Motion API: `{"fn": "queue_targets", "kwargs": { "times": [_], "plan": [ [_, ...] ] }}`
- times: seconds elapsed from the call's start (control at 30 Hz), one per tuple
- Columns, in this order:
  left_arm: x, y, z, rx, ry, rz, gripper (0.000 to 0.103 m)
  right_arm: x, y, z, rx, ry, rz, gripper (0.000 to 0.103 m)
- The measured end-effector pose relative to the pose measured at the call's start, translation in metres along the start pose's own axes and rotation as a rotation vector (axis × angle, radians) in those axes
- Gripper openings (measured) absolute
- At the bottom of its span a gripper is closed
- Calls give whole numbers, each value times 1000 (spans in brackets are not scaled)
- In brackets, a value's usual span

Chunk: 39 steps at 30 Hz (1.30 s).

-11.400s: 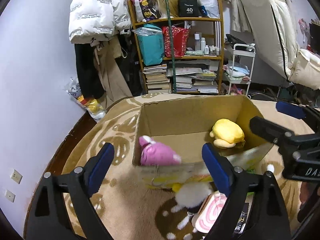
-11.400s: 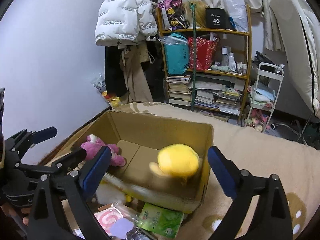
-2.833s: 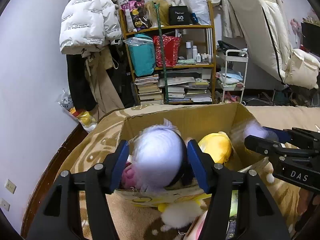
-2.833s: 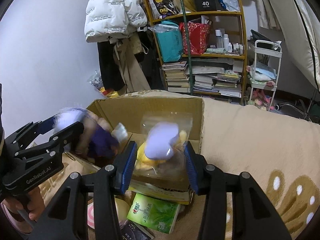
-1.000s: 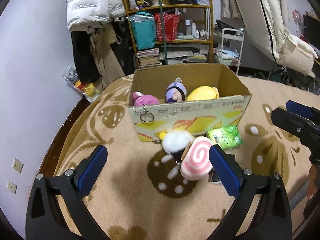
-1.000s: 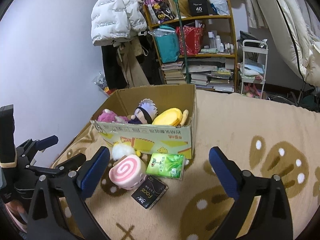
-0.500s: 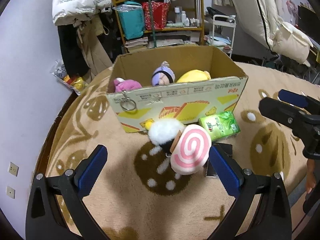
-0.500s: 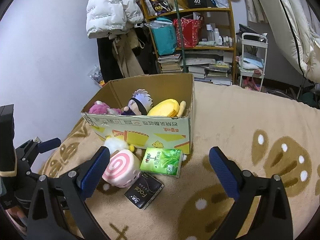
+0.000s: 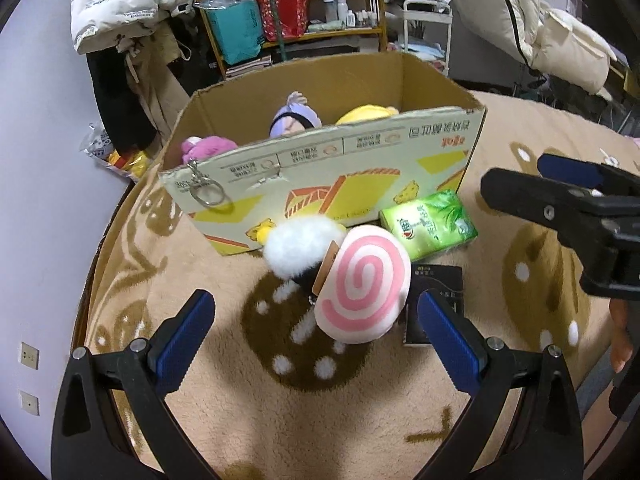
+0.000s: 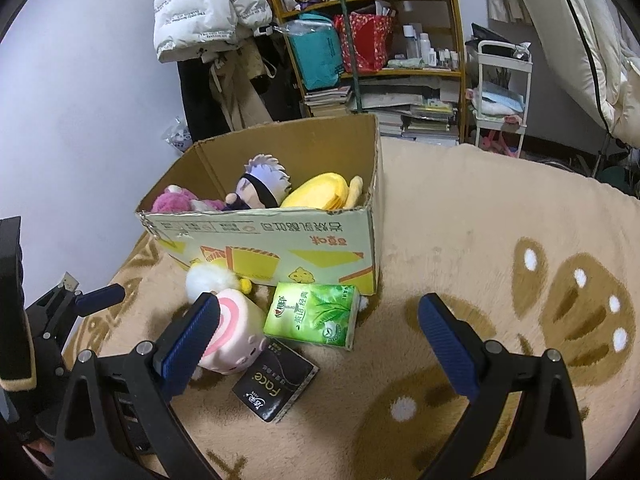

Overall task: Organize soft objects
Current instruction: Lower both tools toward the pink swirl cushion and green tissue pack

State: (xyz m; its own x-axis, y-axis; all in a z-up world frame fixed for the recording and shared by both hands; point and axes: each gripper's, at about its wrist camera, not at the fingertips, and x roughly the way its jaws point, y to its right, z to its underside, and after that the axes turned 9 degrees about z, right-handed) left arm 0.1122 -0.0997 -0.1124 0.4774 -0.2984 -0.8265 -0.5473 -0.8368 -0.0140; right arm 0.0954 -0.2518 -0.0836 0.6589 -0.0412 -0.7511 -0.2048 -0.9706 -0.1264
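a pale wall (image 10: 88,92) meets a tan patterned rug (image 10: 460,240); a cluttered wooden shelf (image 10: 384,32) stands behind, beside a white cart (image 10: 504,92).

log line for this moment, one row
left tool: open, empty | right tool: open, empty | box: three plush toys inside | rug: swirl plush, green tissue pack outside

You see a tan carpet (image 9: 224,420) with brown, white-dotted paw prints. At frame centre, the brown cardboard box (image 9: 320,184) has pale green and yellow print. Below it sit a white plush with a pink spiral (image 9: 362,284), a green tissue pack (image 9: 428,224) and a black packet (image 10: 276,384).
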Motion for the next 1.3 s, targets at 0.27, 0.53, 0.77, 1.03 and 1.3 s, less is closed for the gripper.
{"fn": "queue_targets", "kwargs": {
  "times": [0.27,0.53,0.77,1.03,1.3],
  "plan": [
    [18,-2,2,-29,-60,27,101,16,2,0,11,-32,11,103],
    [35,-3,6,-56,-115,44,101,37,6,1,28,-73,31,103],
    [48,-6,7,-83,-157,62,101,56,8,2,32,-104,50,103],
    [59,-14,10,-138,-183,91,100,73,7,4,35,-139,47,103],
    [69,-22,12,-164,-209,101,100,81,6,5,31,-146,57,103]
  ]
}}
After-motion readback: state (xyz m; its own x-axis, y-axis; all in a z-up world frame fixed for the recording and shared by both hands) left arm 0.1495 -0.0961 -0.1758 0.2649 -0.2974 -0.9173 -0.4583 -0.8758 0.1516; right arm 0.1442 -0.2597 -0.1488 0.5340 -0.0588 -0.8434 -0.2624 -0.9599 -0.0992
